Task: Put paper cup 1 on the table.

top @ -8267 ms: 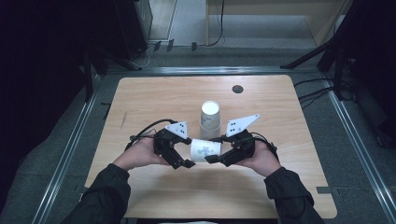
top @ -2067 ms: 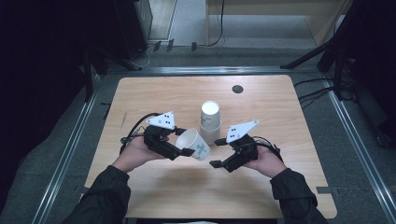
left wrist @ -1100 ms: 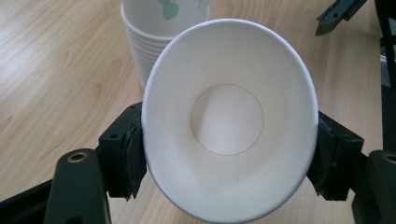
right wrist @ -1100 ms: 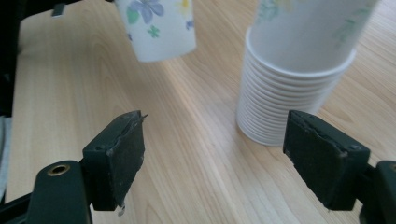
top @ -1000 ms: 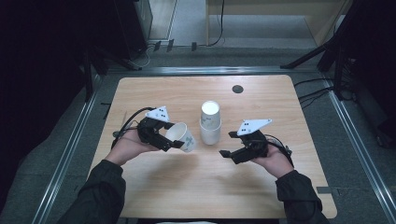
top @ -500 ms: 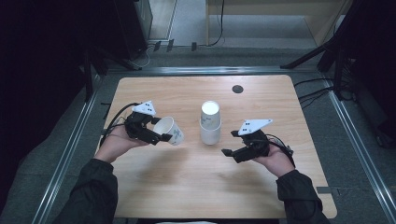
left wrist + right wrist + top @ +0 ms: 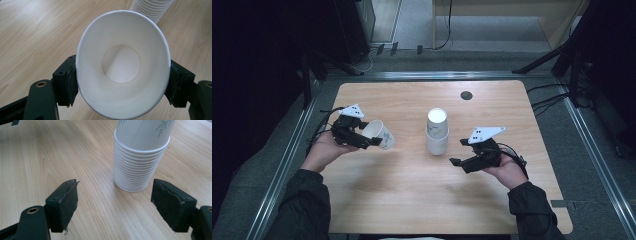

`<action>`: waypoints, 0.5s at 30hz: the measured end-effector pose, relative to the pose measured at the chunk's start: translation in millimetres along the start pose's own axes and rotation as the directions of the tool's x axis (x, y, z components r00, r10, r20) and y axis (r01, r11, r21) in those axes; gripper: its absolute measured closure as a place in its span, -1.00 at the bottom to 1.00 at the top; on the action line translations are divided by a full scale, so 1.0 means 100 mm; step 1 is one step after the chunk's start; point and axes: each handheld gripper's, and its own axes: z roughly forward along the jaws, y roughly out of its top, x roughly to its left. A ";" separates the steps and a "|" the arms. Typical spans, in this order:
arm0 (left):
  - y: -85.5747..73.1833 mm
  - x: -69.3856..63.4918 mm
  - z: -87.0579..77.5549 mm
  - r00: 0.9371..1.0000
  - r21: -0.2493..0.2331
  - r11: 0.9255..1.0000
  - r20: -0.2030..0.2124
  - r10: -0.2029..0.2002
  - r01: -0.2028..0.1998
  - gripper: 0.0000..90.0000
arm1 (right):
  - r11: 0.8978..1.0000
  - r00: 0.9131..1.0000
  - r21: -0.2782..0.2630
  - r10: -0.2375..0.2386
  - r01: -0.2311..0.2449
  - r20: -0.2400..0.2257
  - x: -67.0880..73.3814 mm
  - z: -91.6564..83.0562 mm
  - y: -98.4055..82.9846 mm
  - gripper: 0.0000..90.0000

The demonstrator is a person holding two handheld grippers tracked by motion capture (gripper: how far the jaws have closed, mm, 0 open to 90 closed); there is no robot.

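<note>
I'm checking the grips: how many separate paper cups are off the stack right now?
1: a single paper cup held in the left tool, tilted, left of the upside-down cup stack at the table's middle. The right tool is empty.

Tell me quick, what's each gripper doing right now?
Left gripper: closed on a single paper cup.
Right gripper: open, holding nothing.

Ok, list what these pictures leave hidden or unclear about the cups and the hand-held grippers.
- Held cup: in the left gripper view the bottom edge cuts its lower rim; its outer wall faces away.
- Stack: in the right gripper view the top edge cuts it off, so the count is unknowable.
- Left hand-held gripper: in the high view the cup covers its pads.
- Dark disc: too small in the high view to identify.
</note>
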 end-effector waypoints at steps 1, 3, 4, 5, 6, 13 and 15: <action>-0.02 0.02 -0.01 1.000 -0.002 1.000 -0.005 -0.009 0.009 -0.43 | 1.000 1.000 -0.003 0.000 0.000 -0.002 0.00 0.00 0.00 -0.52; -0.04 0.07 -0.03 1.000 0.004 1.000 -0.021 -0.020 0.020 -0.43 | 1.000 1.000 -0.001 0.004 -0.004 -0.006 0.01 0.01 0.00 -0.52; -0.06 0.09 -0.03 0.999 0.008 1.000 -0.027 -0.027 0.028 -0.43 | 1.000 1.000 0.002 0.001 -0.001 -0.005 0.00 0.01 0.00 -0.52; -0.07 0.11 -0.04 0.999 0.006 0.999 -0.036 -0.034 0.034 -0.43 | 1.000 1.000 0.006 0.004 -0.004 -0.007 0.01 0.01 0.00 -0.52; -0.09 0.13 -0.05 0.998 0.011 0.999 -0.040 -0.038 0.038 -0.43 | 1.000 1.000 0.005 -0.003 0.003 -0.004 0.01 0.02 0.00 -0.52; -0.19 0.26 0.00 0.992 0.038 0.996 -0.093 -0.081 0.085 -0.44 | 1.000 1.000 0.011 -0.024 0.024 -0.004 0.01 0.04 -0.01 -0.56; -0.22 0.29 0.02 0.991 0.056 0.994 -0.107 -0.083 0.090 -0.44 | 1.000 1.000 0.014 -0.027 0.027 -0.003 0.01 0.04 -0.02 -0.56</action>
